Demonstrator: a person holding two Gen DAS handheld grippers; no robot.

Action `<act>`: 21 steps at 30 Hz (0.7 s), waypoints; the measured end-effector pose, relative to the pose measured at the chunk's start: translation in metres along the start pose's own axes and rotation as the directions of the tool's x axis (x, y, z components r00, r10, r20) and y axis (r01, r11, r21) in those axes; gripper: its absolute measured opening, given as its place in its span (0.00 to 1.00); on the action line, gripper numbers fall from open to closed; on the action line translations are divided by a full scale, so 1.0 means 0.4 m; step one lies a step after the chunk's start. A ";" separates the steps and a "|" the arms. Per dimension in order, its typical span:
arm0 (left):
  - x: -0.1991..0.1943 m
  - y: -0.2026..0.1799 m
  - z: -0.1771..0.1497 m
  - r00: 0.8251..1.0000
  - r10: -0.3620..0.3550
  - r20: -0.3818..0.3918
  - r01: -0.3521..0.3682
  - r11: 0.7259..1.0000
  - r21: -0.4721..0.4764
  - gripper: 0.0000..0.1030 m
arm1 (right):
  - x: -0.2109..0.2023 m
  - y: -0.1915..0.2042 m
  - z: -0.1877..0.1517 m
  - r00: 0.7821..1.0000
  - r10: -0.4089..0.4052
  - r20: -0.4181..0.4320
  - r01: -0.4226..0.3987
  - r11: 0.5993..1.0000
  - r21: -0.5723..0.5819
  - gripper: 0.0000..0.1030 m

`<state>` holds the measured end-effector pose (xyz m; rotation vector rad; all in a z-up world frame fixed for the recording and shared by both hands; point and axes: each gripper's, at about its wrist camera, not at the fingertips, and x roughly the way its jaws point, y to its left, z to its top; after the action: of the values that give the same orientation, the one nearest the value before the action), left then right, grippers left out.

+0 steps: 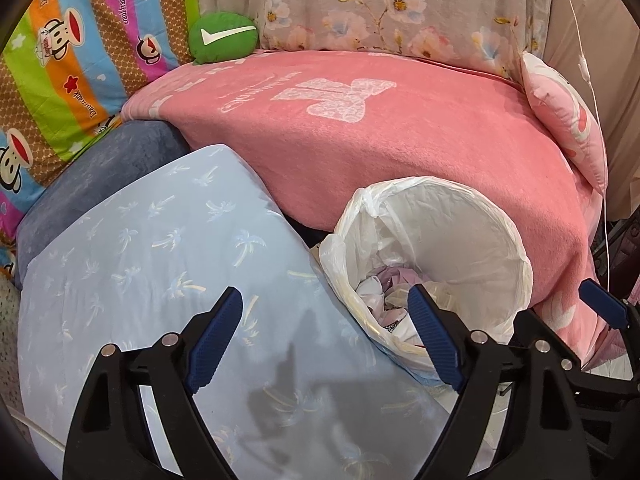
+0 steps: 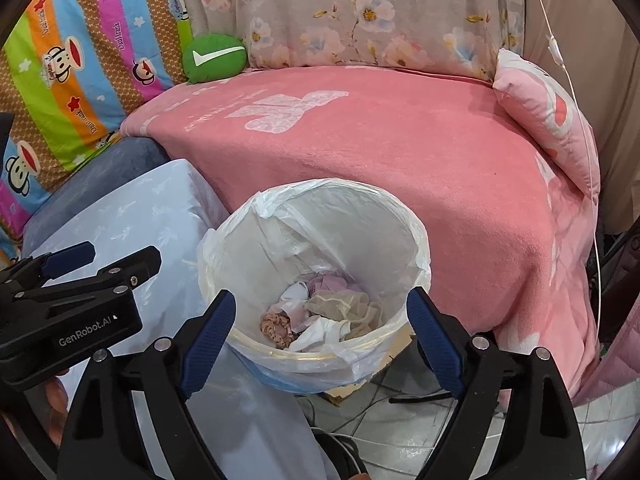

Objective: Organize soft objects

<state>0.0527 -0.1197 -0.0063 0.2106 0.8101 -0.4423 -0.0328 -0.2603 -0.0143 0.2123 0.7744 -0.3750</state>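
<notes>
A white bin (image 2: 360, 232) with a plastic liner stands on the floor against the bed. It holds several small soft items: a pinkish scrunchie (image 2: 276, 326), a white cloth (image 2: 316, 332) and beige mesh (image 2: 344, 304). My right gripper (image 2: 322, 308) hangs open just above the bin's mouth, with nothing between its fingers. My left gripper (image 1: 324, 312) is open and empty too, over a light blue palm-print pillow (image 1: 152, 248) beside the bin (image 1: 460, 232). In the right wrist view the left gripper (image 2: 120, 256) shows at the left. A green round cushion (image 2: 214, 58) with a white tick sits at the bed's far corner.
A pink blanket (image 2: 400, 160) covers the bed. A pink pillow (image 2: 548, 108) leans at its right end, with a thin white cord (image 2: 580, 120) hanging by it. A monkey-print quilt (image 2: 80, 60), floral fabric (image 2: 360, 12) and a blue-grey cushion (image 1: 100, 172) lie behind. Cables run over the tiled floor (image 2: 400, 432).
</notes>
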 end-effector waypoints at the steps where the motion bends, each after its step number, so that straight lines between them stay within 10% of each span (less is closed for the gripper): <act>1: -0.002 -0.001 -0.002 1.000 0.002 0.000 -0.002 1.000 -0.001 0.81 | 0.000 -0.004 -0.001 1.000 -0.005 -0.002 0.005 1.000 0.002 0.84; 21: 0.009 -0.014 -0.029 0.998 0.056 -0.015 -0.056 0.998 0.008 0.88 | -0.005 -0.021 -0.025 0.997 -0.075 -0.032 0.074 0.997 -0.018 0.94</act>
<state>0.0446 -0.1217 -0.0167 0.2430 0.8154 -0.3910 -0.0436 -0.2643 -0.0203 0.1742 0.8191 -0.4362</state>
